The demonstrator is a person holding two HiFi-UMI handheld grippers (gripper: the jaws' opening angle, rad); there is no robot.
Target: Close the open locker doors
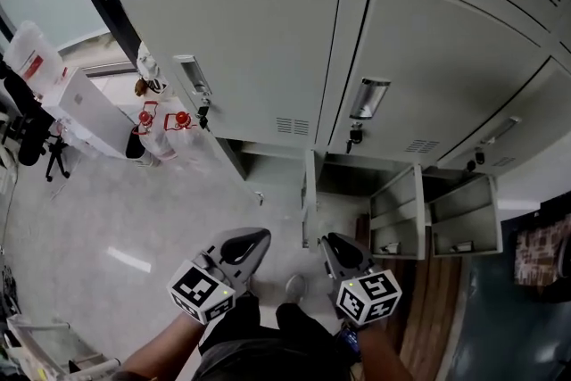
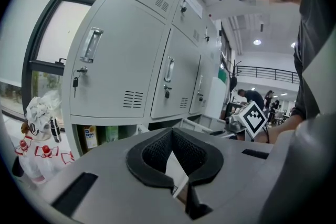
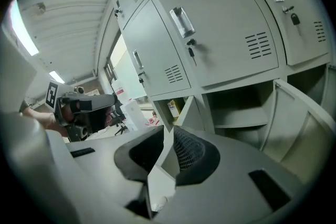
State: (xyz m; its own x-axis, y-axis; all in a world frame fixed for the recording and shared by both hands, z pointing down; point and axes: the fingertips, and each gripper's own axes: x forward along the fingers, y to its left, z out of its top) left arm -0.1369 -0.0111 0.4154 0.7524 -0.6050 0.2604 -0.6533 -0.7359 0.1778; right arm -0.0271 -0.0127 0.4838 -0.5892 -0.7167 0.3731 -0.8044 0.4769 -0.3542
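A bank of pale grey lockers (image 1: 259, 40) stands before me, its upper doors closed. Along the bottom row several small doors hang open: one on the left (image 1: 234, 165), one seen edge-on (image 1: 309, 201), and two at the right (image 1: 399, 211) (image 1: 464, 217). My left gripper (image 1: 243, 245) and right gripper (image 1: 343, 251) are held low, short of these doors, touching nothing. Both are shut and empty. The left gripper view shows its jaws (image 2: 181, 186) closed below an open compartment holding cartons (image 2: 92, 136). In the right gripper view the jaws (image 3: 160, 165) point at an open door (image 3: 294, 113).
A white bag with red-trimmed items (image 1: 156, 116) sits on the floor by the lockers' left end, with white boxes (image 1: 85, 107) beyond it. My shoe (image 1: 294, 285) is below the grippers. People stand far off down the hall (image 2: 252, 97).
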